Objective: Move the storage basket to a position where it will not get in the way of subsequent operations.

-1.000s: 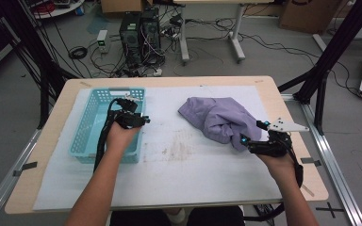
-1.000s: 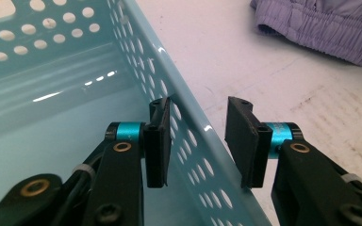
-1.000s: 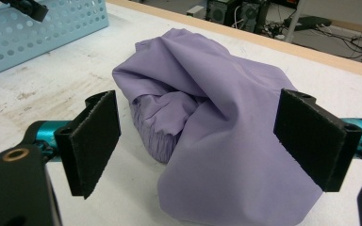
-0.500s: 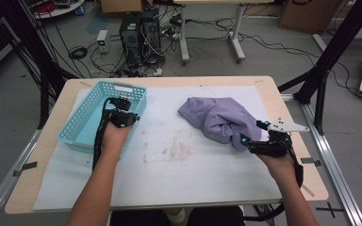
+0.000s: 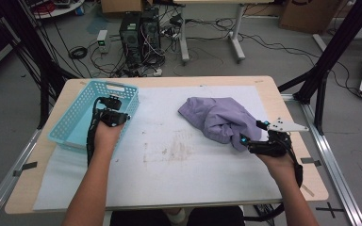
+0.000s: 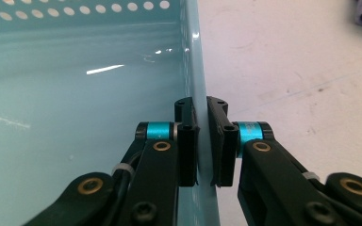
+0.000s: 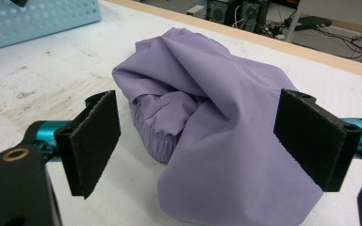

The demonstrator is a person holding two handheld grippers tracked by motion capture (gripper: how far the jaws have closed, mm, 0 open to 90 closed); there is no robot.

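1. High view: teal basket (image 5: 75, 117) sits on far-left part of table (image 5: 169, 82), turned askew; purple garment (image 5: 217, 117) bunched right of centre on the white mat (image 5: 169, 160).
2. Left gripper view adds detail: left gripper (image 6: 201, 141) jaws have just been closing and now pinch the basket's right wall (image 6: 200, 70), one pad inside, one outside.
3. Right gripper view: right gripper (image 7: 198, 141) jaws spread wide, garment (image 7: 226, 113) lying between the pads, not squeezed.
4. Left hand (image 5: 108, 134) reaches fwd from near edge, forearm straight, gripper (image 5: 113, 113) at basket's right side.
5. Right hand (image 5: 278, 162) near right edge, gripper (image 5: 252, 139) pointing left-far at the garment's near-right end.
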